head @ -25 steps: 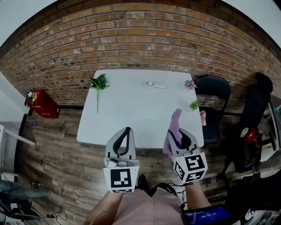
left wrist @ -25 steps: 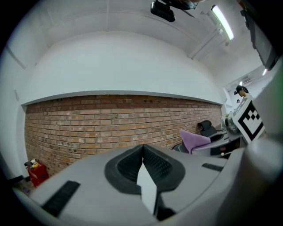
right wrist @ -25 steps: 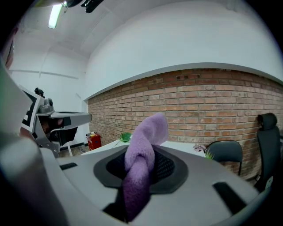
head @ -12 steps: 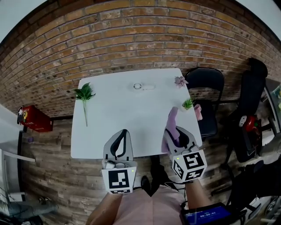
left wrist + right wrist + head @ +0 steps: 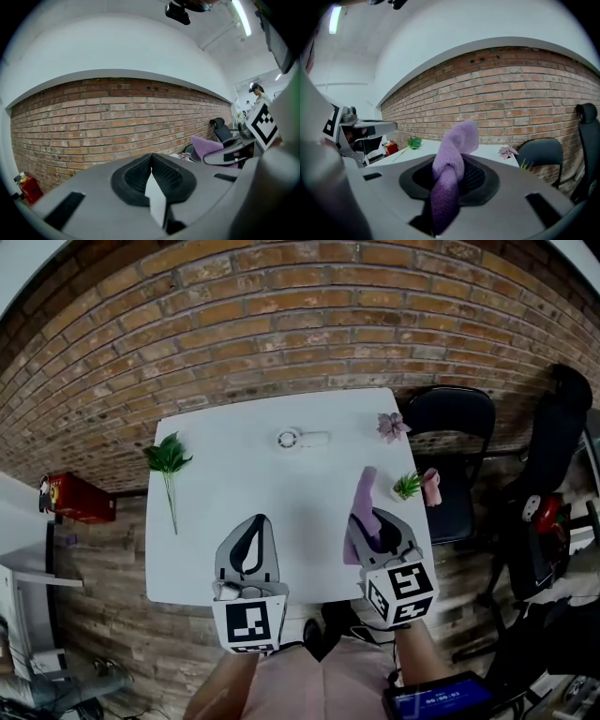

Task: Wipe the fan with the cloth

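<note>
A small white hand-held fan lies on the far middle of the white table. My right gripper hovers over the table's near right part, shut on a purple cloth that sticks up past its jaws. In the right gripper view the cloth fills the gap of that gripper. My left gripper is over the near edge, jaws shut with nothing between them, as the left gripper view confirms. Both are well short of the fan.
A green leafy sprig lies at the table's left. A pink flower, a small green plant and a pink item sit at its right edge. A black chair stands to the right, a brick wall behind.
Both grippers have moved forward from in front of the table to over its near edge, a little lower. The cloth stays in the right jaws; the left stays shut.
</note>
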